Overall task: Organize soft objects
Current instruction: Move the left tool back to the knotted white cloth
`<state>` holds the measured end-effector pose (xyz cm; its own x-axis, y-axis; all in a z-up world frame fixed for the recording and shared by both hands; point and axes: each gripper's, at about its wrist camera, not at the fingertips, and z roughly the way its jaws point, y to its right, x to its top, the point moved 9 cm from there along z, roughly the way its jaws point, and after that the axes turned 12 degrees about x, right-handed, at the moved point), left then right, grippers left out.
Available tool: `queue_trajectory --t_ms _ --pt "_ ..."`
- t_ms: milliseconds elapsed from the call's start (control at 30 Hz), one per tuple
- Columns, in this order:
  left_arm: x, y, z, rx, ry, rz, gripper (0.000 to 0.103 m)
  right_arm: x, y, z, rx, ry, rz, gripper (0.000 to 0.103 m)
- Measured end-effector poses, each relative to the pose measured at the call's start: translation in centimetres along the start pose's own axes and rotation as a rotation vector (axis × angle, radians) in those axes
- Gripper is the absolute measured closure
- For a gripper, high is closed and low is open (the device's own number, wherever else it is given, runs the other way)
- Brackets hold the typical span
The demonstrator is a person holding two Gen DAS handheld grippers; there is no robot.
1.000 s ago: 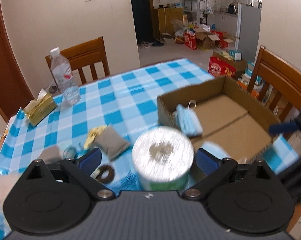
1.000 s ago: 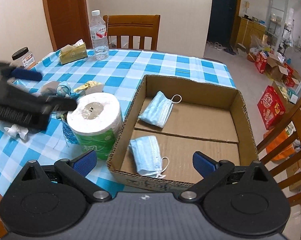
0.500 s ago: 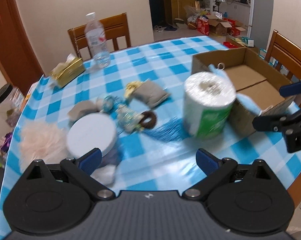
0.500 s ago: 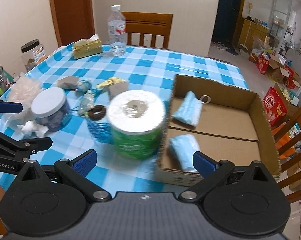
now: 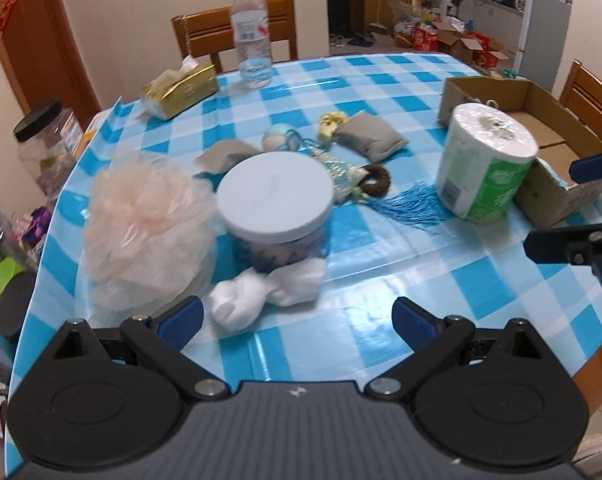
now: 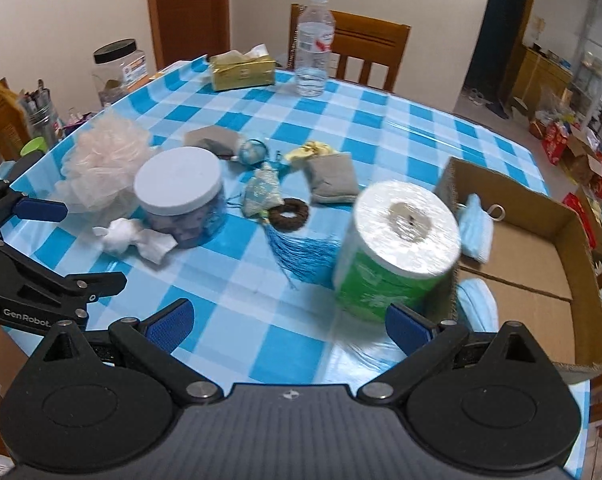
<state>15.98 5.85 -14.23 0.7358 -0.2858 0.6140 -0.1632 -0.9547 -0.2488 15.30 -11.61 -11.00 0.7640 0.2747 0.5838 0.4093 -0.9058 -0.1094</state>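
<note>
My left gripper (image 5: 297, 320) is open and low over the near table edge. A crumpled white cloth (image 5: 261, 292) lies just ahead of it, with a pink bath pouf (image 5: 145, 216) to its left. A wrapped toilet roll (image 6: 397, 248) stands upright against the cardboard box (image 6: 581, 240), which holds two blue face masks (image 6: 477, 228). My right gripper (image 6: 288, 322) is open, empty, and short of the roll. Mid-table lie a grey pouch (image 6: 333, 180), a blue tassel charm (image 6: 301, 252) and a second grey pouch (image 6: 213, 140).
A white-lidded jar (image 5: 275, 196) stands between the pouf and the tassel. At the far side of the checked table are a water bottle (image 5: 251, 36), a gold tissue box (image 5: 181, 88) and wooden chairs. A black-lidded jar (image 5: 45, 144) sits at the left edge.
Both grippers have drawn back and swung left, away from the box. The toilet roll, close between the left fingers a second ago, now stands off to the right beside the box.
</note>
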Motion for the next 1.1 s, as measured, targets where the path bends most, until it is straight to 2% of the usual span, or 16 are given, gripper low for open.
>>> queue_trajectory --t_ms 333,633,900,1100 --pt "-0.8 -1.5 2.0 0.066 -0.053 -0.088 0.003 2.7 -1.0 3.1 0.084 -0.013 -0.111 0.000" --pt "-1.5 -1.5 5.4 0.111 -0.110 -0.173 0.003 4.1 -1.0 5.8 0.142 -0.044 -0.189 0.000" --pt "-0.9 -0.8 7.5 0.177 -0.120 -0.152 0.003 5.2 -0.8 7.1 0.187 -0.058 -0.251 0.000" --pt "-0.3 -0.8 8.9 0.167 -0.119 -0.168 0.004 5.7 -0.5 8.0 0.214 -0.067 -0.255 0.000"
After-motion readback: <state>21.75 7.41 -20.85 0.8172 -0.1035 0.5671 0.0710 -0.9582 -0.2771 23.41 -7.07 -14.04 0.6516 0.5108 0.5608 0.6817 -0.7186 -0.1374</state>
